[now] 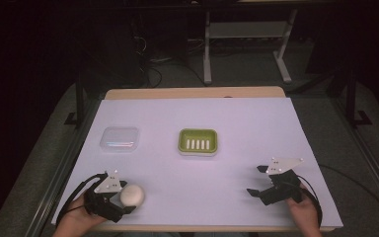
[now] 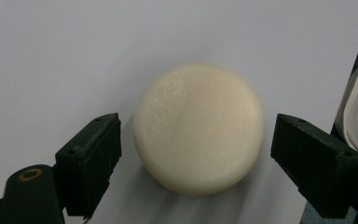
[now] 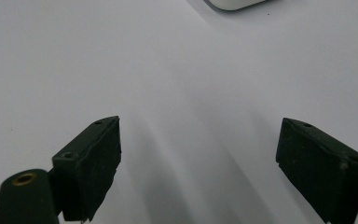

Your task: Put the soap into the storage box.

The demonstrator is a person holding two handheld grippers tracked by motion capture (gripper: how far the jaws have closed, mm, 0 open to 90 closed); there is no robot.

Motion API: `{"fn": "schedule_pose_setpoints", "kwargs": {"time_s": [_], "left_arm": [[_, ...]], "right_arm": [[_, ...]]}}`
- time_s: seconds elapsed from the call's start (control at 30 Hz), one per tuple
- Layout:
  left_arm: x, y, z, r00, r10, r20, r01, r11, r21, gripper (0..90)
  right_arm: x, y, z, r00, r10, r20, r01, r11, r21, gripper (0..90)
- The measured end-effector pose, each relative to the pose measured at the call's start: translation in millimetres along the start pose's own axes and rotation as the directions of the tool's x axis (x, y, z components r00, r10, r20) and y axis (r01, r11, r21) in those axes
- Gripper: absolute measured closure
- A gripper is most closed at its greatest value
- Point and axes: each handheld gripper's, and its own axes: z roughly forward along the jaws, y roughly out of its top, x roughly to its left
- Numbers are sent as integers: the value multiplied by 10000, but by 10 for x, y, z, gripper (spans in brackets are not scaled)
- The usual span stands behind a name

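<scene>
Two grippers low on the white-covered counter [image 1: 237, 123]. Left gripper [image 1: 123, 197] spread wide around a round cream soap bar [image 1: 132, 195], jaws either side, not touching it in the left gripper view; soap sits at the near left edge. Right gripper [image 1: 256, 182] released, jaws apart over bare sheet, near right. Green soap dish [image 1: 198, 141] at centre, clear lidded box [image 1: 120, 138] left of it, both well apart from the soap.

No lettering to call here: no readable text, label, brand, number or sign stands on anything in these views.
</scene>
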Motion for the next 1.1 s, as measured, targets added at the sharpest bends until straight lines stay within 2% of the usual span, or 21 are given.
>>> {"fn": "schedule_pose_setpoints", "kwargs": {"time_s": [0.13,0.5,0.73,1.1], "left_arm": [[15,25,41,10000,37,80,-40,9996,277,181],[23,69,133,9994,112,313,-131,9981,606,220],[27,110,156,9994,180,300,-208,9953,947,241],[19,132,164,9993,224,288,-256,9928,1168,249]], "right_arm": [[0,-1,2,10000,-35,-16,35,10000,-4,132],[10,3,9,9999,-54,-117,55,10000,32,132],[12,4,7,10000,-53,-84,53,10000,21,132],[21,5,-8,9999,-85,-68,85,10000,-44,132]]}}
